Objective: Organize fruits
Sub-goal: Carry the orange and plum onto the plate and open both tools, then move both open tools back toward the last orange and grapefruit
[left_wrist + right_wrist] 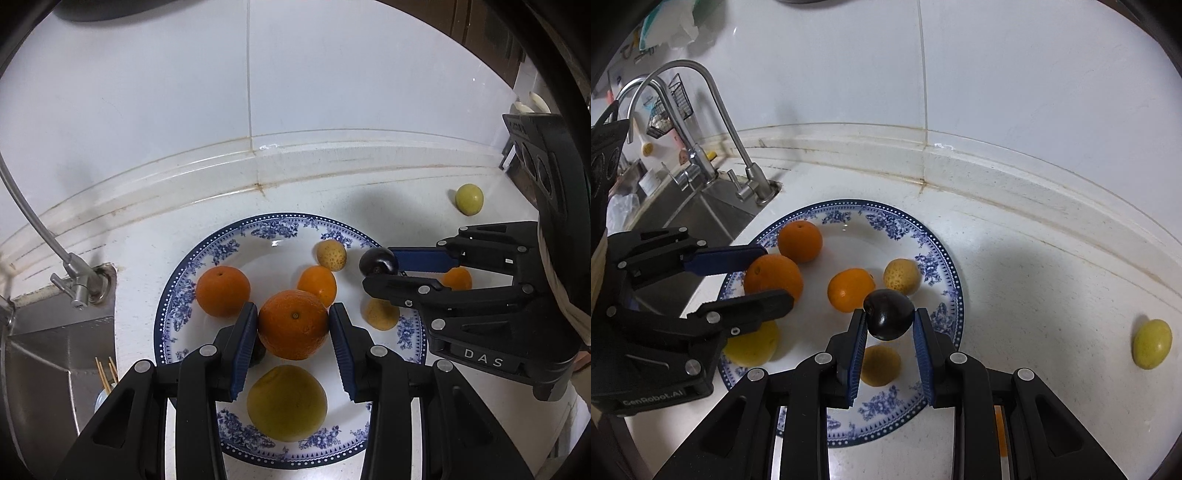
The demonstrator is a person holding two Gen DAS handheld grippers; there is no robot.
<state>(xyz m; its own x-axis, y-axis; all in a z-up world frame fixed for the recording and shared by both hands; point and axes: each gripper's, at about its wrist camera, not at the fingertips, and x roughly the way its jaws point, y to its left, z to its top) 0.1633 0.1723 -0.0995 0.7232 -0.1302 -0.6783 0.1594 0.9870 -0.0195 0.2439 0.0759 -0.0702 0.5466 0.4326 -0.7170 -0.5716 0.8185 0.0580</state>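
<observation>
Left gripper (293,325): clamped on large orange (293,324) above plate (173,295) | Right gripper (889,325): clamped on dark plum (889,319) | Green fruit (1151,344): on bench, well right of it

right gripper (382,275): "DAS" | left gripper (775,275): "GenRobot.AI"

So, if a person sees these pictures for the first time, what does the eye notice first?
First, the blue-patterned plate of fruit on the counter beside the sink. Above it, the left gripper clamps an orange and the right gripper clamps a dark plum. One green fruit lies alone on the counter, off to the right.
</observation>
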